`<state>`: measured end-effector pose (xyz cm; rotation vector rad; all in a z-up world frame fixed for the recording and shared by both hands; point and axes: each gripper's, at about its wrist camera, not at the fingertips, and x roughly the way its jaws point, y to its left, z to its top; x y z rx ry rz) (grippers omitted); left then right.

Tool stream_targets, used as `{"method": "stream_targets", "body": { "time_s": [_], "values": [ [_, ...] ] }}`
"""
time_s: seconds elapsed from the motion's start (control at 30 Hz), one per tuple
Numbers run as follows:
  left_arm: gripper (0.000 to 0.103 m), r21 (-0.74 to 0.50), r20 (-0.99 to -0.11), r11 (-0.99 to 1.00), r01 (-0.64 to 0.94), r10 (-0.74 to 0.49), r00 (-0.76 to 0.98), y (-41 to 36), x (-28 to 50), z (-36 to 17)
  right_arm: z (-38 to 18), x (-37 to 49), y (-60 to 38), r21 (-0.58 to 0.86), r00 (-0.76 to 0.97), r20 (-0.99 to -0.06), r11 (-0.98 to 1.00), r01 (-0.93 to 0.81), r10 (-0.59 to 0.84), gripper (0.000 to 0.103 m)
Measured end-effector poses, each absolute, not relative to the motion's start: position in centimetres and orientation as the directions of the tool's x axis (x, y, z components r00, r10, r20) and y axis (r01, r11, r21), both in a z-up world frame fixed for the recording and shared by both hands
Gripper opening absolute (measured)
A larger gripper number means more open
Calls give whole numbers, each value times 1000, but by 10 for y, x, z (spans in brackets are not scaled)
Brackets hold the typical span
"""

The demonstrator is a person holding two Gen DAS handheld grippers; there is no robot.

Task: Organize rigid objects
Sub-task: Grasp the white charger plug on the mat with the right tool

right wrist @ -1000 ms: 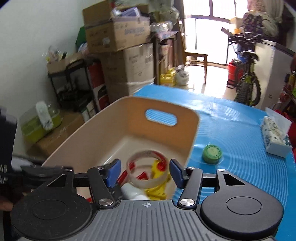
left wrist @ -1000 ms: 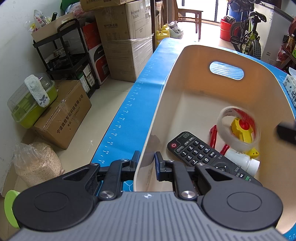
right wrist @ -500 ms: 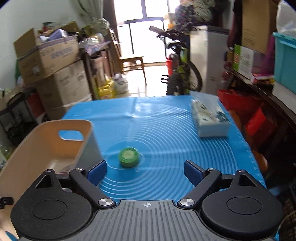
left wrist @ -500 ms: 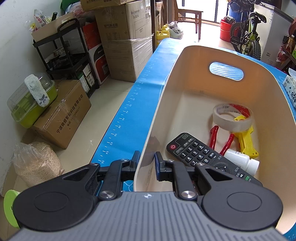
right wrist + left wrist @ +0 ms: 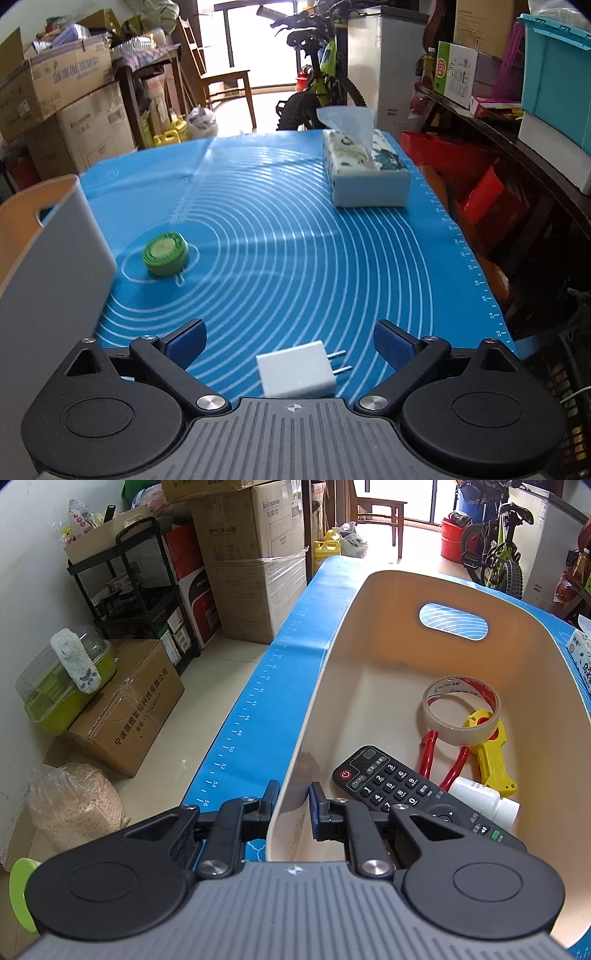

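Observation:
My left gripper [image 5: 292, 799] is shut on the near wall of the beige bin [image 5: 369, 635], one finger outside and one inside. In the bin lie a black remote [image 5: 399, 790], a roll of clear tape [image 5: 461, 710], red-handled pliers [image 5: 428, 749], a yellow tool [image 5: 493, 757] and a white bottle [image 5: 484, 803]. My right gripper [image 5: 290, 341] is open and empty above the blue mat [image 5: 280, 243]. A white plug adapter [image 5: 297, 369] lies between its fingers, close to the camera. A green round tin [image 5: 165, 253] lies on the mat beside the bin's grey outer wall [image 5: 55, 280].
A tissue box [image 5: 364, 170] stands at the mat's far right. Cardboard boxes [image 5: 255, 554], a black shelf cart [image 5: 133, 590] and a bicycle [image 5: 321, 74] stand around the table. The mat's right edge [image 5: 476, 266] drops off to red crates.
The tape roll dropped from my right gripper into the bin and settled on the yellow tool. My right gripper opened wide and swung right, over the mat to the white adapter. The left held still.

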<state>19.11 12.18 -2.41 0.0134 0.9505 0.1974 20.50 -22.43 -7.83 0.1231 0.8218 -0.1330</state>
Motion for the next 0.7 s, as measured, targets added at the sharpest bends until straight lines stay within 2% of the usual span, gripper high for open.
{"method": "stream_targets", "body": {
  "time_s": [0.3,0.43,0.63,0.7],
  "values": [
    [19,98,-808,983,-158,171,564,125,191,-24,-110,209,-230,35,629,-776,994,105,-40,96],
    [19,93,-810,983,-159,167,562,127,191,-25,-115,209,-229,21,628,-777,997,75,-31,93],
    [19,93,-810,983,-159,168,563,127,192,-25,-113,208,-225,6,635,-772,999,49,-26,82],
    [19,92,-809,983,-160,167,563,126,192,-25,-112,207,-224,5,640,-768,999,36,-19,73]
  ]
}}
